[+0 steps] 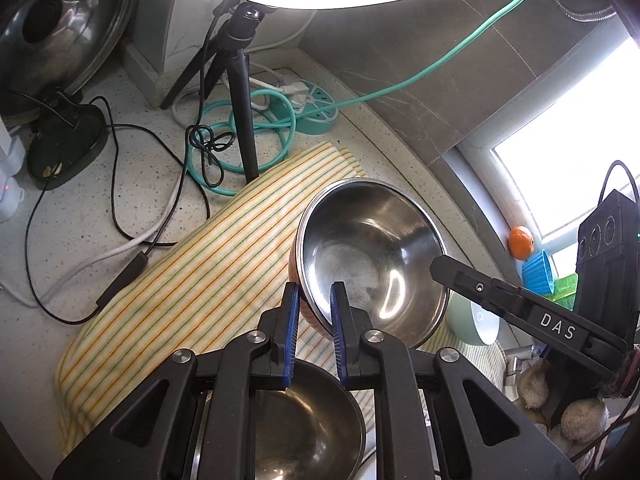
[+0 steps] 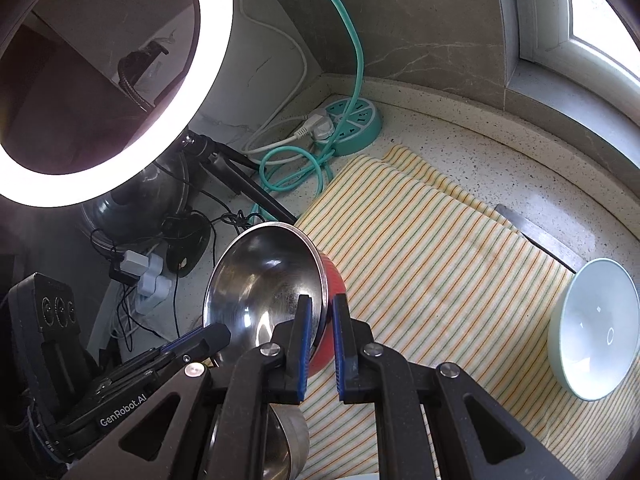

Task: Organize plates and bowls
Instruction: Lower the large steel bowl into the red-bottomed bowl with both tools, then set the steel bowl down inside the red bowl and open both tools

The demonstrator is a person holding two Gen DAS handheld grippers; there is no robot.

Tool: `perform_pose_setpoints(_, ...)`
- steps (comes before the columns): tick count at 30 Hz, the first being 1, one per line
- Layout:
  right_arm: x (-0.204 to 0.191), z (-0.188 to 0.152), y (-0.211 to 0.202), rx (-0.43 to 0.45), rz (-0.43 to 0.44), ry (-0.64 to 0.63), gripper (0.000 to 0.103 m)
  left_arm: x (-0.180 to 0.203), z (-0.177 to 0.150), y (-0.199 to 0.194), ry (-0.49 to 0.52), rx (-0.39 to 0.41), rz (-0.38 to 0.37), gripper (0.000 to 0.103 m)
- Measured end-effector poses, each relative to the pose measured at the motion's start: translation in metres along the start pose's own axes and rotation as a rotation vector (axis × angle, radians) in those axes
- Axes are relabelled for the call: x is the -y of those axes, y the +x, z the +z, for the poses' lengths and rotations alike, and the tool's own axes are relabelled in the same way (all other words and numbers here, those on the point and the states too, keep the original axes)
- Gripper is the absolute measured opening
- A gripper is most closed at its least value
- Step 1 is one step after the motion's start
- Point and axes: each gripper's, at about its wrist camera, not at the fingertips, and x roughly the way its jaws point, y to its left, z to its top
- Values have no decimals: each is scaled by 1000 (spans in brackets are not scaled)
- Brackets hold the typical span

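Note:
A steel bowl [image 1: 372,248] with a red outside hangs tilted above the striped cloth [image 1: 200,260], held from both sides. My left gripper [image 1: 314,286] is shut on its near rim, one pad inside and one outside. In the right wrist view the same bowl [image 2: 260,276] has my right gripper [image 2: 323,299] shut on its red-sided rim. The left gripper's fingers [image 2: 218,334] reach the opposite edge there. A second steel bowl [image 1: 304,420] sits below the grippers. A pale green bowl [image 2: 592,332] with a white inside rests on the cloth's right end.
A lit ring light [image 2: 120,80] on a black tripod [image 1: 240,92] stands at the back. A teal power strip [image 2: 352,124] with coiled cables lies in the corner. A pot lid [image 1: 60,24] leans at left. An orange [image 1: 520,242] and blue cup [image 1: 538,272] sit by the window.

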Motion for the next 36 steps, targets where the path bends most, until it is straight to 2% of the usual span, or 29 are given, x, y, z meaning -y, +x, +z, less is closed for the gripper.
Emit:
perform_pose_setpoints(17,-36,-52,-31,59,1,44,9,-17,-21,-44,92,-13,-28,13)
perform_pose_setpoints(36,-70,-110,-25,37,-37,67,9,-52,-50,-57,179,-118,-21,13)
